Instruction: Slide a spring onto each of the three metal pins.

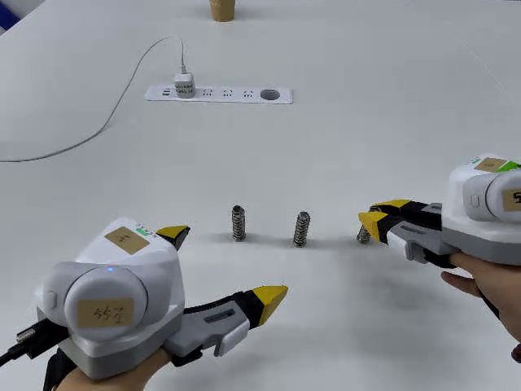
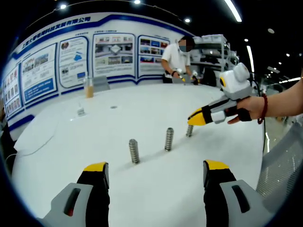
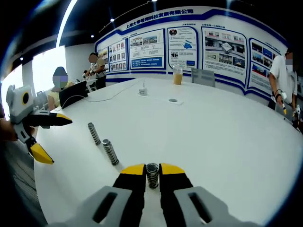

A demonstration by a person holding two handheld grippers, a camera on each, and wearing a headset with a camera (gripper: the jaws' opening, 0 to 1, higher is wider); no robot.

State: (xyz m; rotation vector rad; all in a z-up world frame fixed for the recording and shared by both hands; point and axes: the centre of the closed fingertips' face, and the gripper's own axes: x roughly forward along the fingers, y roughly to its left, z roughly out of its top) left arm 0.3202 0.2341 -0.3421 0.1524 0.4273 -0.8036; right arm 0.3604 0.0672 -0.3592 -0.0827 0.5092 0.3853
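The right gripper (image 3: pixel 152 169) has its yellow-tipped black jaws closed against a small coiled grey metal spring (image 3: pixel 152 177), which stands upright right between the tips on the smooth white surface (image 3: pixel 213 137). Ahead of this gripper and off to its left, two more springs of the same coiled grey metal stand upright in a row. The middle spring (image 3: pixel 111 151) is near, and the far spring (image 3: pixel 94 133) is just beyond it.

The left gripper (image 2: pixel 155 165) has its jaws spread wide and carries nothing. All three springs stand ahead of it and well apart from it.

The task looks almost finished. The two free springs stand upright unaided, which suggests that each sits over one of the metal pins, though the tight coils hide the pins themselves. The held spring also looks upright on the surface, so probably only its final seating and release remain. Whether it is fully down cannot be told, since the jaws cover its lower part.

The springs are slim ribbed cylinders with a dull metallic sheen. The surface is matte, flat and featureless around them, and the jaw tips are hard, wedge-shaped plastic.
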